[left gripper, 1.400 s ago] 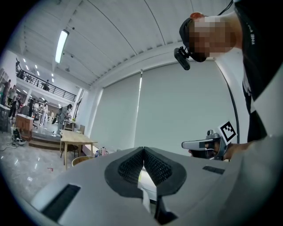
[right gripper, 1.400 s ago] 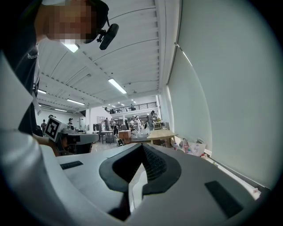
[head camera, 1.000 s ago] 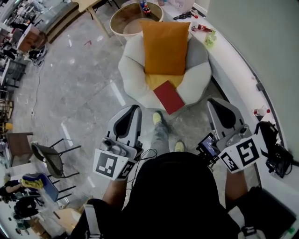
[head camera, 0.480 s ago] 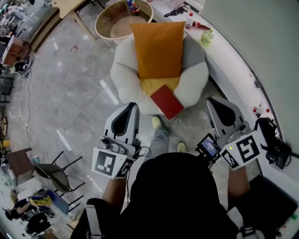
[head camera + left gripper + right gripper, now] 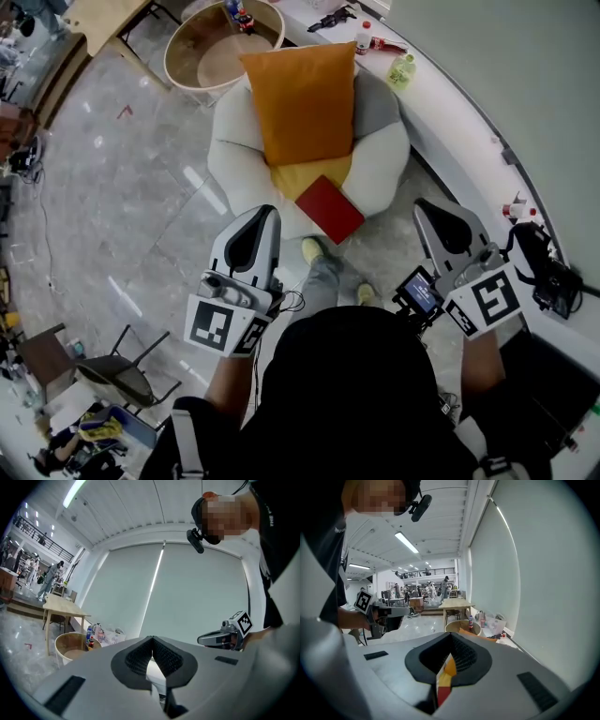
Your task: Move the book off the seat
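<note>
A red book lies on the yellow seat cushion at the front edge of a round white armchair. An orange pillow leans against the chair's back. My left gripper is held just short of the chair's front left, its jaws shut and empty, tips meeting. My right gripper hangs to the right of the book, off the chair, also shut and empty. Slivers of orange and red show through the gap behind its closed tips.
A round wooden table with bottles stands behind the chair. A curved white ledge with bottles runs along the wall at right. The person's yellow shoes are just before the chair. A black chair stands at lower left.
The armchair and book have slid left and a little nearer in the head view as the person stepped closer. Both grippers stay shut, now closer to the chair's front.
</note>
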The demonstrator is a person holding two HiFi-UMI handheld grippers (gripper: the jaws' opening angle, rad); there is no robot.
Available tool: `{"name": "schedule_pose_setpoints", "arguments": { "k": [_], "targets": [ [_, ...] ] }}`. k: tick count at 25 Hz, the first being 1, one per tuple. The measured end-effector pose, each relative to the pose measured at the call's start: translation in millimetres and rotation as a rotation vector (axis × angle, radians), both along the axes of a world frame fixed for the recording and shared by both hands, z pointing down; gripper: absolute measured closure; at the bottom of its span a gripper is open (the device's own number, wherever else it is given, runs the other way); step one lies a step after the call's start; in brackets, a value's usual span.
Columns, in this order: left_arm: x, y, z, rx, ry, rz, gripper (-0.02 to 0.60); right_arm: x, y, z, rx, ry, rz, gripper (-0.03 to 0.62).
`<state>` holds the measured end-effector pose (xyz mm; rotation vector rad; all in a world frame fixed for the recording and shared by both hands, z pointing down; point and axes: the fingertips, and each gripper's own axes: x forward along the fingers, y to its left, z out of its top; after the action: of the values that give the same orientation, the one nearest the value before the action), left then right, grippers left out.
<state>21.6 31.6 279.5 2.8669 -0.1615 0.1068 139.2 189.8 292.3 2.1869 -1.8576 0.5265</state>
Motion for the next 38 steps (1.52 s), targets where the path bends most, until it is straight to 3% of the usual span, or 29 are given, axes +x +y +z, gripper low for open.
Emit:
{"name": "schedule_pose_setpoints", "arguments": {
  "k": [9, 20, 28, 33, 38],
  "targets": [
    [9.4, -34.1, 12.1, -0.056, -0.005, 0.038, 0.569, 4.8, -43.4, 4.1, -0.011, 0.004, 0.012, 0.582],
    [7.7, -58.8, 20.8, -0.053, -0.010, 0.038, 0.569, 3.9, -64.8, 7.3, -0.079, 0.038, -0.016, 0.582],
    [24.9, -57.9, 46.6, -0.072, -0.056, 0.038, 0.569, 44.4, -70.1, 31.0, -0.141, 0.121, -0.114, 0.582],
    [38.9, -46.4, 81.1, -0.085, -0.100, 0.047, 0.569, 65.4, -59.9, 105.3, -0.195, 0.110, -0.287, 0.582],
    [60.0, -32.3, 135.6, -0.081, -0.168, 0.030, 0.569, 78.9, -31.8, 216.6, -0.175, -0.093, -0.353, 0.582]
  ]
}}
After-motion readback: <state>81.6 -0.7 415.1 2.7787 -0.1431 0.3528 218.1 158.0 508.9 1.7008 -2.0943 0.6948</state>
